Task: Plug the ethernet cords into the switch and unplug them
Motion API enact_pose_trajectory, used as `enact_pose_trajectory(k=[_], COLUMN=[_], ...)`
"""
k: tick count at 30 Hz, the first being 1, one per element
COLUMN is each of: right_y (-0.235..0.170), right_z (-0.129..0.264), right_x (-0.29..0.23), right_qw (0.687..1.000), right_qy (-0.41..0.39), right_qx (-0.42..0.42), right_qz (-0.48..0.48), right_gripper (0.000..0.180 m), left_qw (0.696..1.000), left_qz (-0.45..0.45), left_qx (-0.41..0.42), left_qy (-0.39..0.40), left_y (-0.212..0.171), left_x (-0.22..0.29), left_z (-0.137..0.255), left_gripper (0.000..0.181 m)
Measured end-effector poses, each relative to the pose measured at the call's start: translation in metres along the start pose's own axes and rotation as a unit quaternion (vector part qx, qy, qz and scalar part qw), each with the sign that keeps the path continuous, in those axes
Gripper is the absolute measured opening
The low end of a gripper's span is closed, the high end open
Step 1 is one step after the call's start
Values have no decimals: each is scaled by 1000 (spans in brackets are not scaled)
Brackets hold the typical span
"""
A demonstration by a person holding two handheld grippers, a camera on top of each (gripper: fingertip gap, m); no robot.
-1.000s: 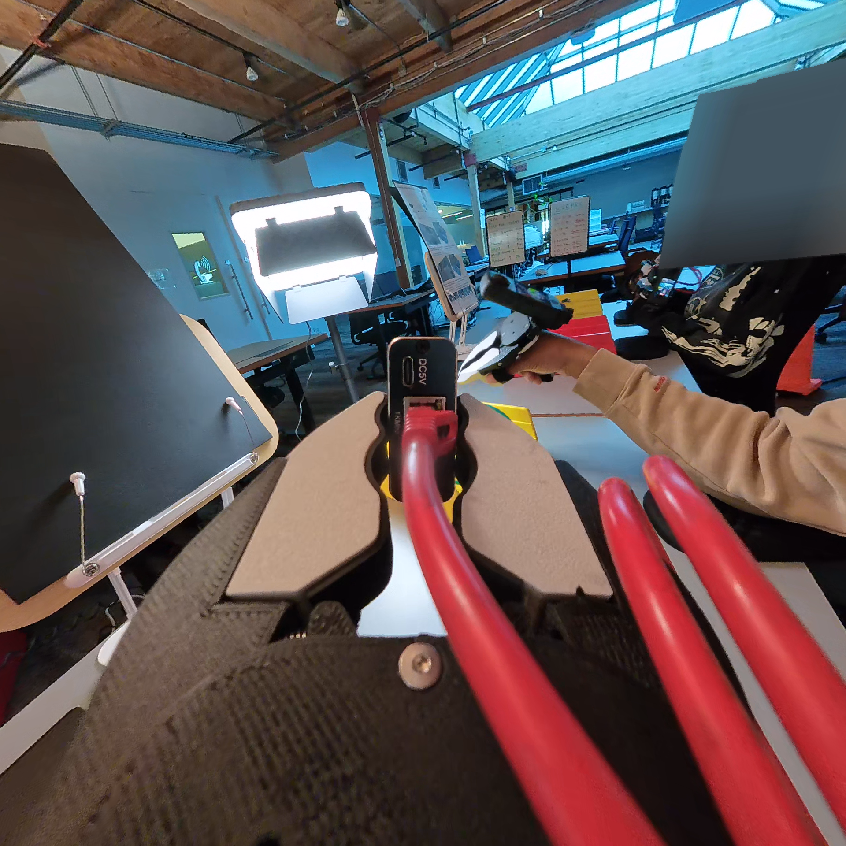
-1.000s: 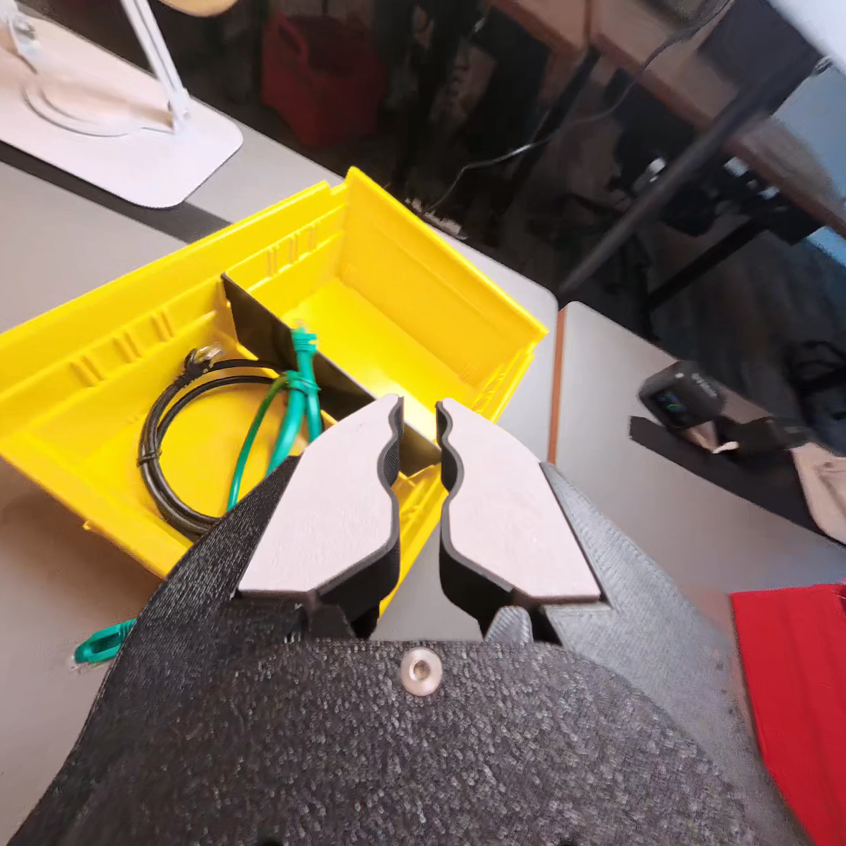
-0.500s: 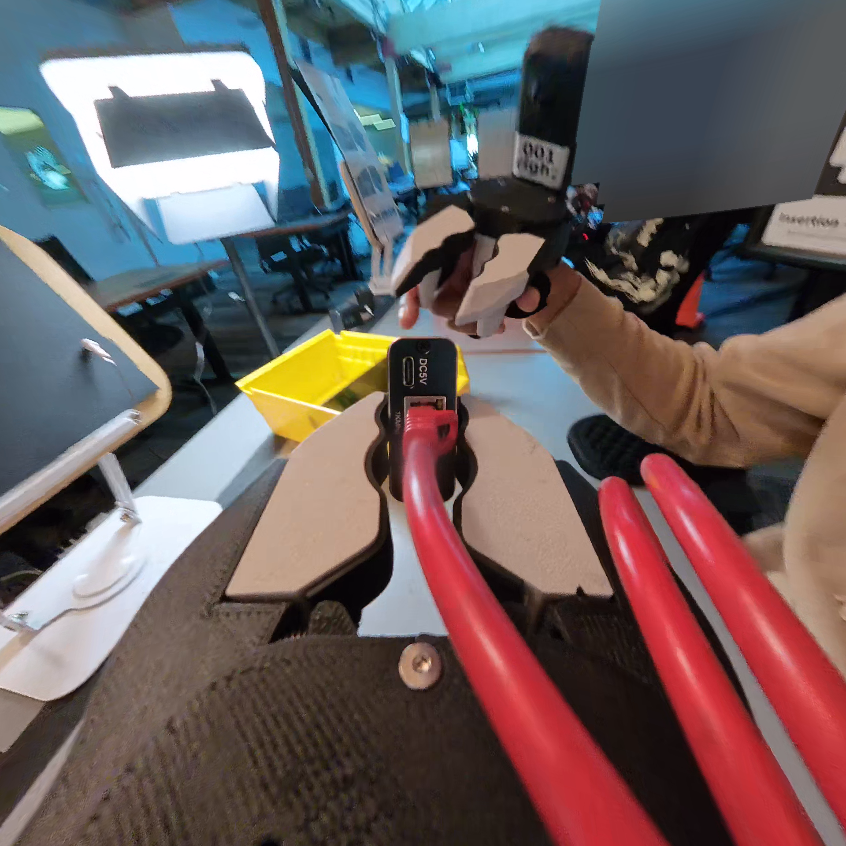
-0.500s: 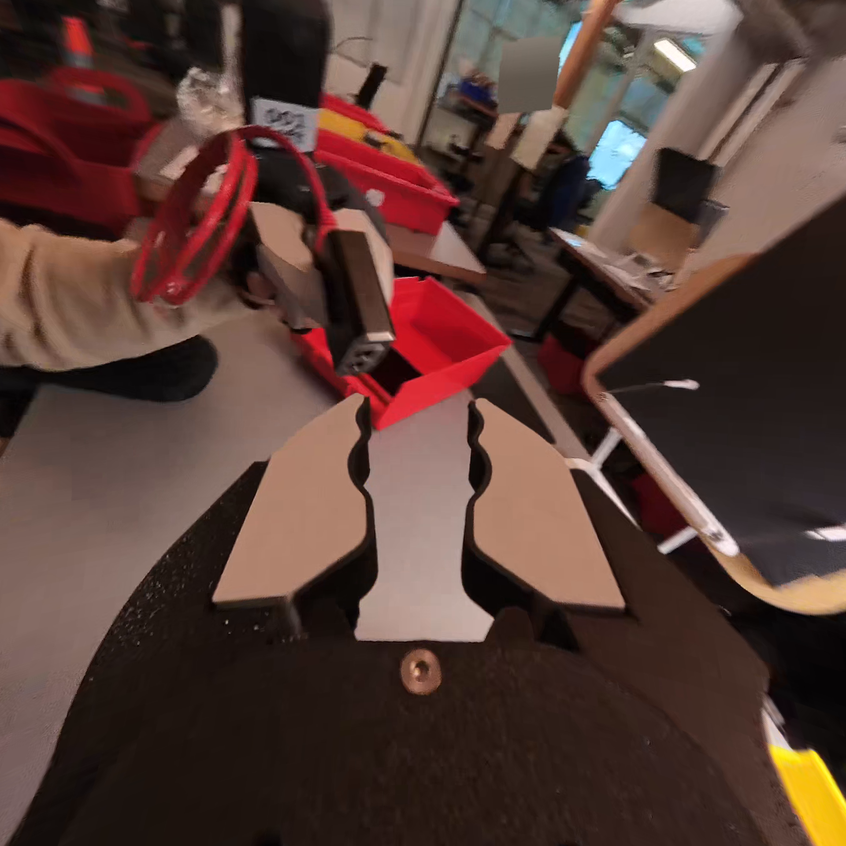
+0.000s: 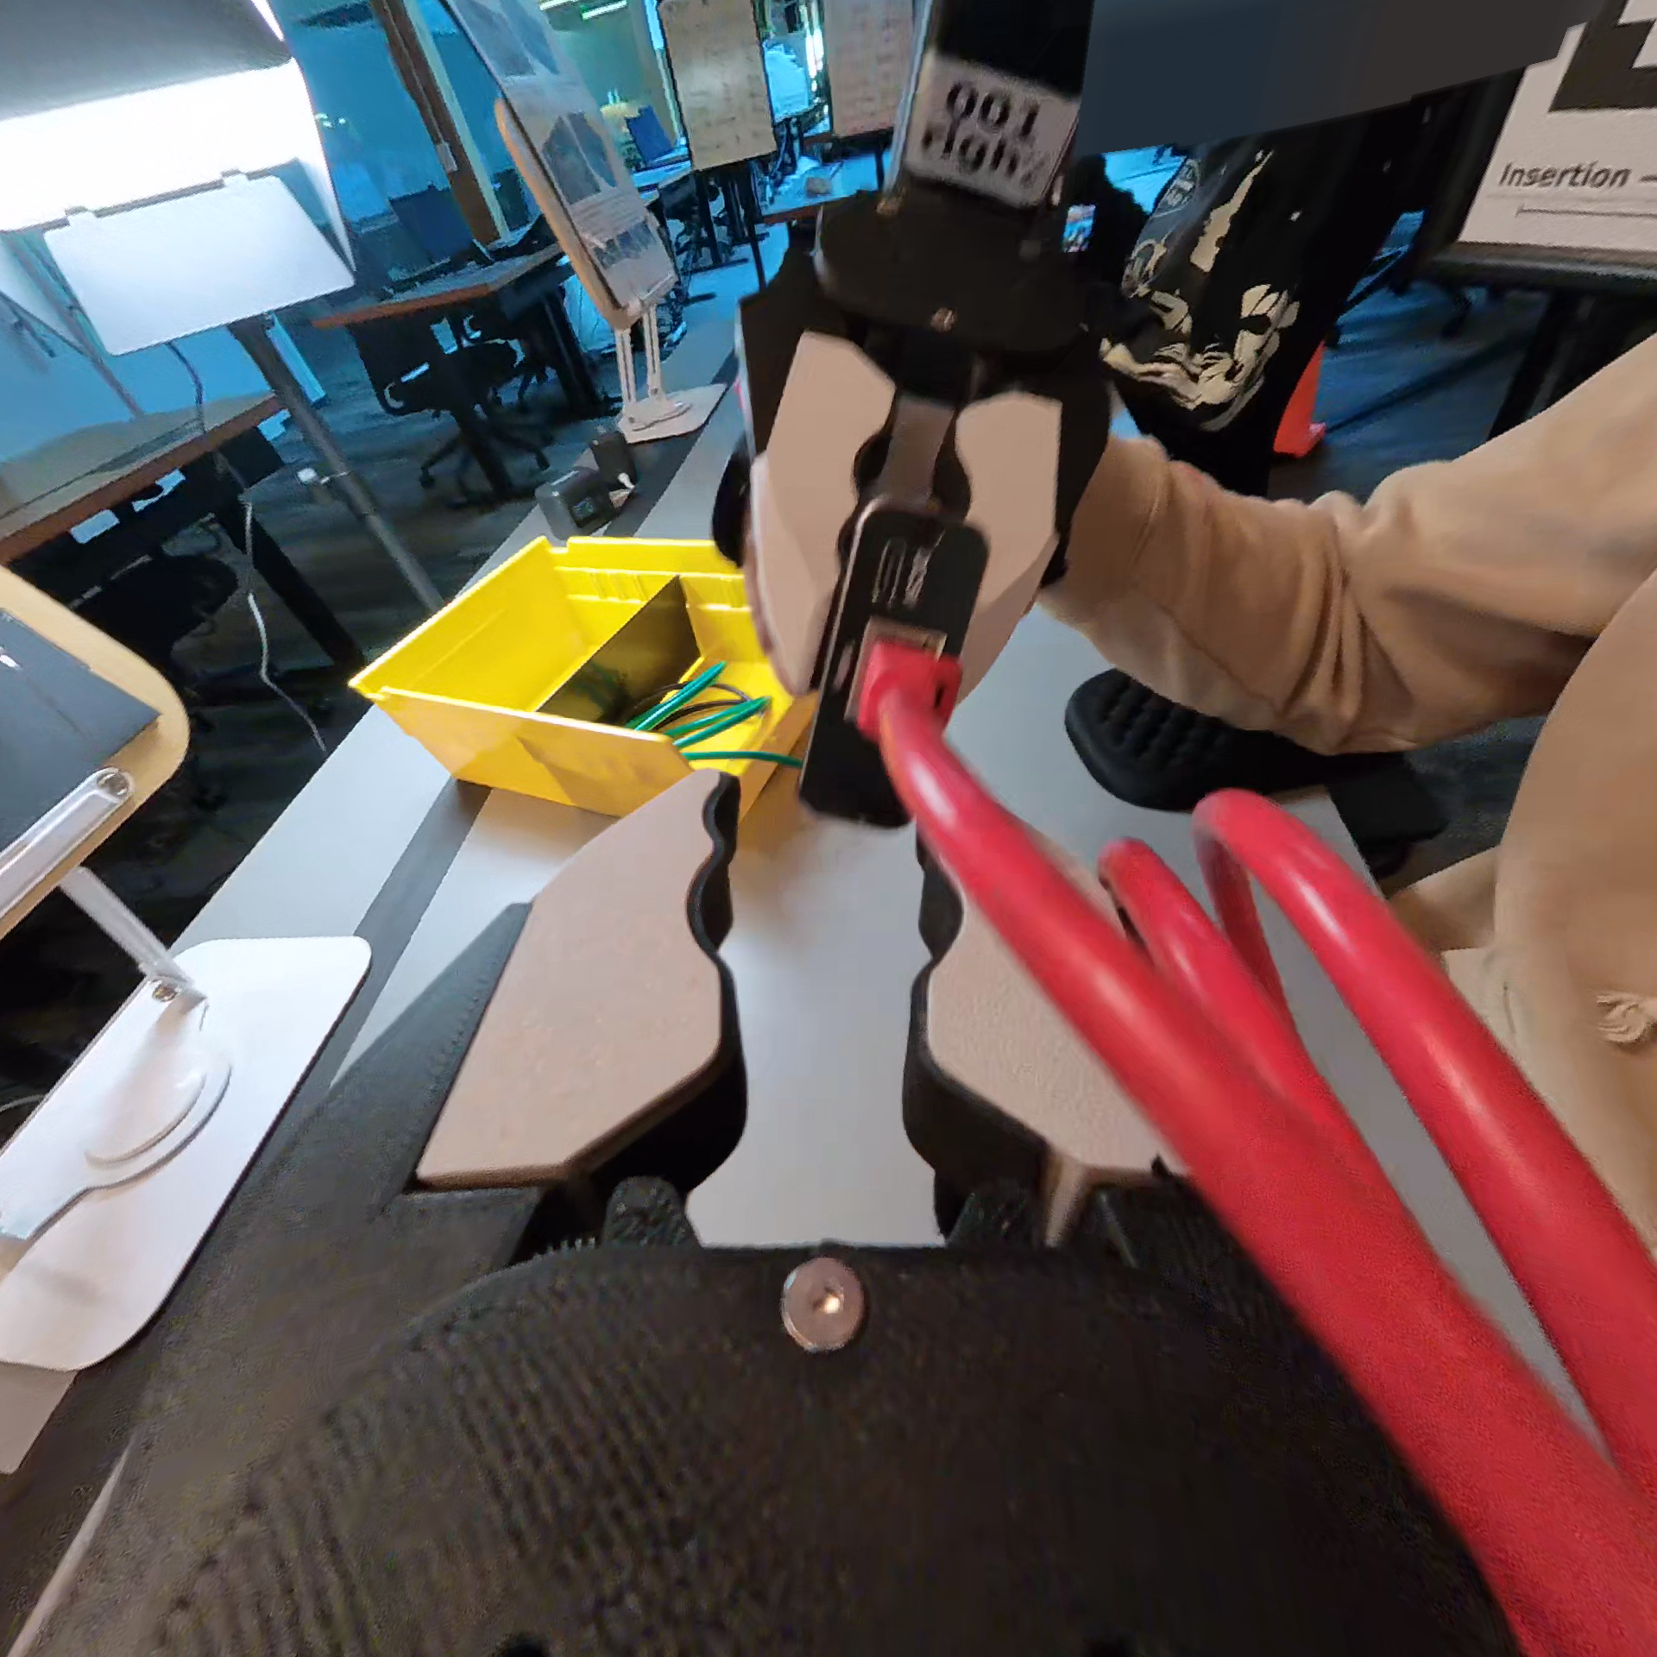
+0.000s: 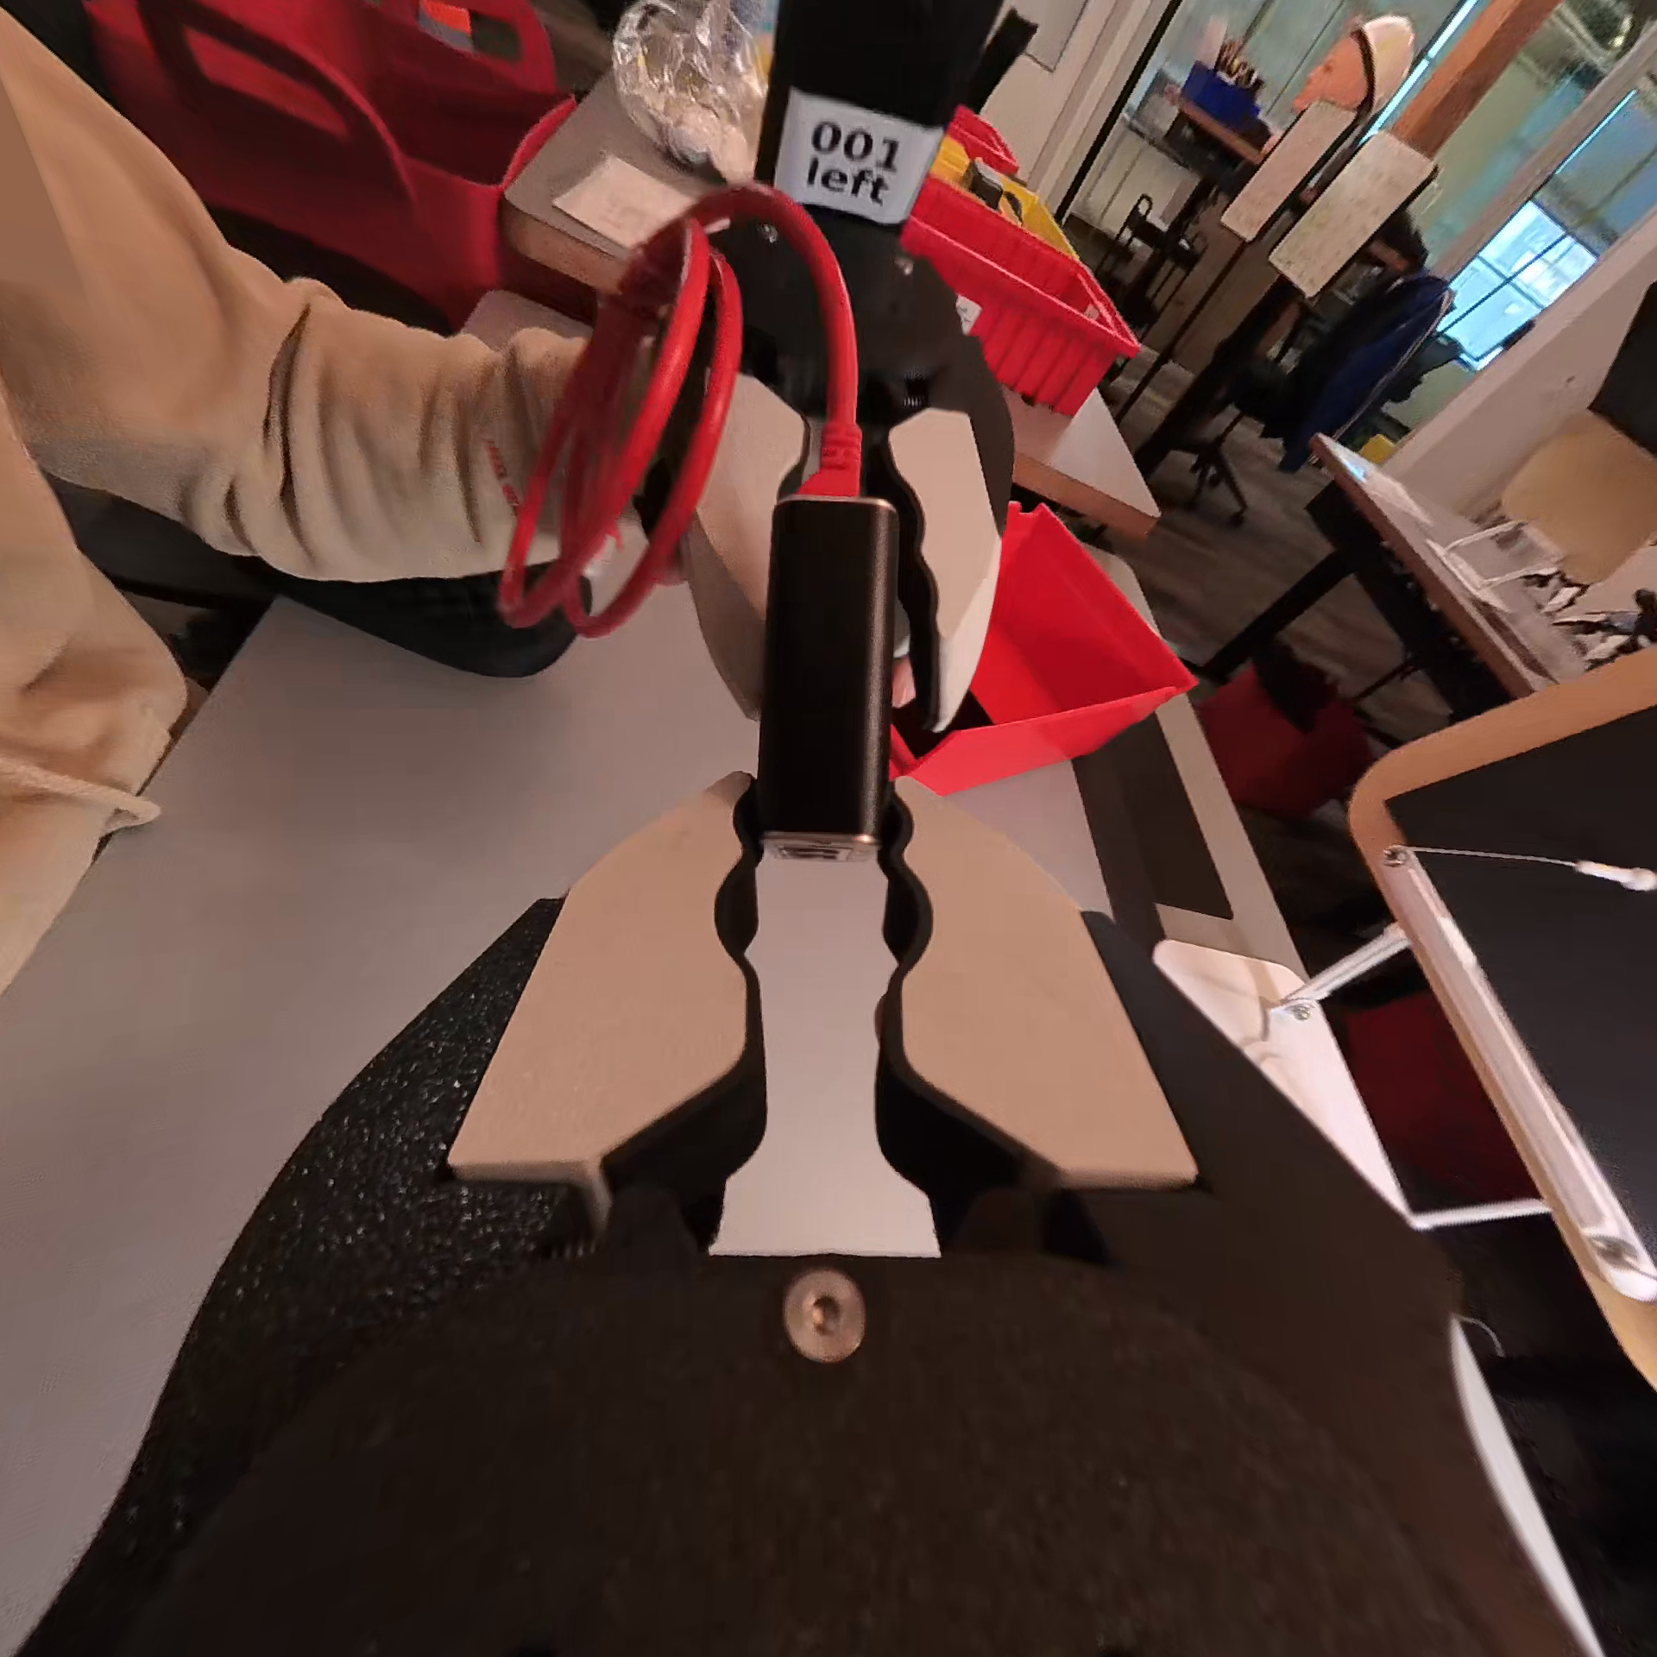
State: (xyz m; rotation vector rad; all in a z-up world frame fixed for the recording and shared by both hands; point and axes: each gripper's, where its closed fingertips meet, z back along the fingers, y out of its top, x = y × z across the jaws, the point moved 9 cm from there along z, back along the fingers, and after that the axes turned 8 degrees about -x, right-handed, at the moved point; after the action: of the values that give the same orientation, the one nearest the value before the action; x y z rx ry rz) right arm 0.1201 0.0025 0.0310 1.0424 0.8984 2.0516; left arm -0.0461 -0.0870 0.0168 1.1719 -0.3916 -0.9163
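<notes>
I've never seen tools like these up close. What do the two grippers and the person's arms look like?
Each gripper has a bulky, rough-textured black body with a silver screw and two flat tan fingers whose inner edges are wavy and black. That goes for the left gripper and the right gripper. A white label with black writing wraps each black handle. The person wears loose beige sleeves.

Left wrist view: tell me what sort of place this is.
Likely an open-plan office or lab workshop: desks with office chairs, whiteboards on stands, a bright studio light panel.
</notes>
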Motion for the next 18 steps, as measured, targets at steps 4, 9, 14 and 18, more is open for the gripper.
enact_pose_trajectory(k=[4,9,14,18], right_y=[3,-1,-8,-7], right_z=[21,39,17,-3], right_x=[0,-1,-4,-11], right_qw=[1000,998,996,994], right_qy=[-27,-36,-5,18], right_qx=[-4,-39,-84,-100], right_qz=[15,26,28,34], right_gripper=[24,24,24,24], left_qw=[993,983,998,993], left_qz=[7,84,12,-67], left_qx=[-81,-34,13,-92], left_qy=[88,160,58,21], left_y=[-33,-48,-1,4], left_x=[-32,-64,-17,19], left_z=[6,44,40,-2], left_gripper=[37,32,36,45])
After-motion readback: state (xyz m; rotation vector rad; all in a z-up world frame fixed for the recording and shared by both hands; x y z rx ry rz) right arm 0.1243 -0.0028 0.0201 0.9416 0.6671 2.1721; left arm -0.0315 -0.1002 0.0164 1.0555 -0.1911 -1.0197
